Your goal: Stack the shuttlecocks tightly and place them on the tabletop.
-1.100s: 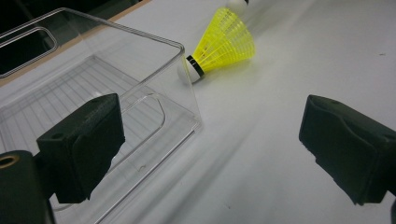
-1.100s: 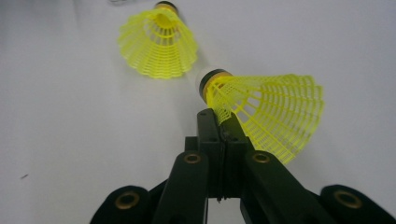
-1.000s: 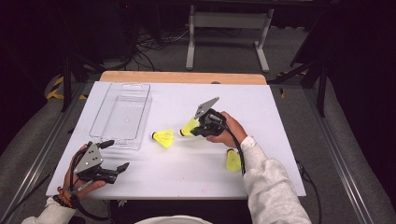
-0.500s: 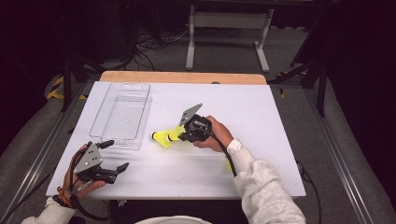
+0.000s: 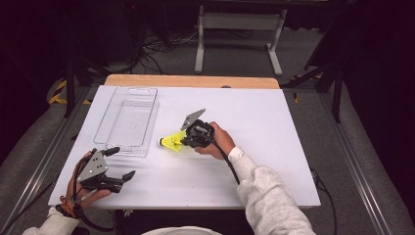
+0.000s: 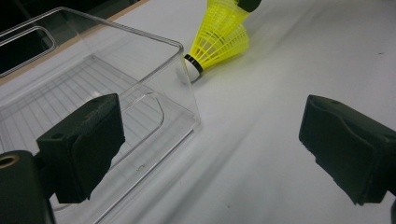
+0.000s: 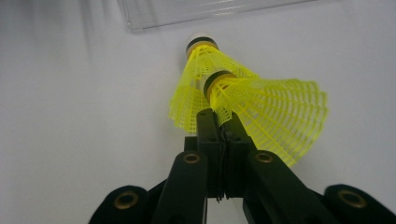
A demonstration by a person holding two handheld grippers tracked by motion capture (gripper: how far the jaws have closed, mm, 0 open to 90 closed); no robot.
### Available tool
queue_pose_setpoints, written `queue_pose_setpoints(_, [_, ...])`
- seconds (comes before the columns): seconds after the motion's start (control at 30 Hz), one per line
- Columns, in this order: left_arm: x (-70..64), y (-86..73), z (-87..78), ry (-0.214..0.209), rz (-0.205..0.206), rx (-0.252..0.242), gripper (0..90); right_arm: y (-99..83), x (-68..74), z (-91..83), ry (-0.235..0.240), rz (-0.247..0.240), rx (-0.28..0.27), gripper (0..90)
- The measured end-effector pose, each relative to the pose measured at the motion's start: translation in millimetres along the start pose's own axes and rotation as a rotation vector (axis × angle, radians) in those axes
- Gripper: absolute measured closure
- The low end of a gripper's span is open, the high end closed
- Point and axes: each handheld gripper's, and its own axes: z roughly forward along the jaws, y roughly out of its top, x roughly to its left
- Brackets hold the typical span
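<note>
- Left gripper [image 5: 116, 164] is rested at the near table [image 5: 293, 147] edge, jaws wide, nothing held.
- Right gripper [image 7: 223, 122] is clamped on one shuttlecock's [image 7: 275, 116] skirt, apparently to nest it into the second shuttlecock [image 7: 198, 79].
- Clear tray [image 5: 128, 117] lies just beyond, seemingly awaiting both.
</note>
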Motion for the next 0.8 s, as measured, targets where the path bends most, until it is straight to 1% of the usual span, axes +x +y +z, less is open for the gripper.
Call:
queue_pose_setpoints(0.1, [0.1,0.0,0.0,-0.001,0.001,0.000,7.5,-0.5,0.3,3.5,0.010,0.019,0.010,86.7])
queue_pose_setpoints(0.17, [0.0,0.0,0.2,-0.004,0.001,0.002,7.5,-0.7,1.4,6.8,0.023,0.013,0.034,84.7])
queue_pose_setpoints(0.23, [-0.1,0.0,0.3,-0.005,0.001,0.003,7.5,-1.0,2.7,9.2,0.028,0.009,0.046,83.2])
queue_pose_setpoints(0.3, [-0.4,-0.1,0.3,-0.003,-0.002,0.004,7.5,-1.4,4.0,12.8,0.036,-0.001,0.079,79.7])
queue_pose_setpoints(0.33, [-0.3,-0.1,0.3,-0.004,0.001,0.006,7.5,-1.7,4.9,14.6,0.041,0.003,0.101,78.1])
queue_pose_setpoints(0.37, [-0.3,-0.1,0.4,-0.004,0.003,0.006,7.5,-2.2,5.5,16.4,0.045,-0.003,0.115,77.8])
queue_pose_setpoints(0.43, [-0.2,-0.2,0.5,-0.005,0.003,0.008,7.5,-2.6,5.8,16.8,0.047,-0.010,0.126,76.9])
queue_pose_setpoints(0.47, [-0.1,-0.2,0.6,-0.006,0.002,0.008,7.5,-2.8,5.9,16.8,0.055,-0.010,0.127,75.0])
queue_pose_setpoints(0.5, [-0.1,-0.2,0.6,-0.006,0.002,0.008,7.5,-2.8,5.9,16.8,0.055,-0.010,0.127,75.0])
queue_pose_setpoints(0.53, [-0.2,-0.2,0.6,-0.007,0.004,0.010,7.5,-2.8,6.4,16.0,0.056,-0.003,0.136,72.9])
queue_pose_setpoints(0.6, [-0.3,-0.1,0.6,-0.006,0.004,0.010,7.5,-3.4,5.3,14.7,0.060,-0.004,0.130,71.8])
queue_pose_setpoints(0.63, [-0.3,-0.1,0.5,-0.007,0.004,0.010,7.5,-3.7,5.1,13.7,0.063,0.006,0.129,71.6])
queue_pose_setpoints(0.7, [-0.6,-0.3,0.7,-0.008,0.001,0.010,7.5,-4.2,4.3,12.1,0.068,0.010,0.129,73.1])
queue_pose_setpoints(0.73, [-0.6,-0.3,1.1,-0.009,0.002,0.011,7.5,-5.0,3.4,9.3,0.066,0.015,0.122,79.3])
queue_pose_setpoints(0.77, [-0.5,-0.2,1.2,-0.011,0.005,0.011,7.5,-5.3,2.6,6.9,0.054,0.012,0.120,84.9])
queue_pose_setpoints(0.8, [-0.5,-0.2,1.2,-0.011,0.005,0.011,7.5,-5.3,2.6,6.9,0.054,0.012,0.120,84.9])
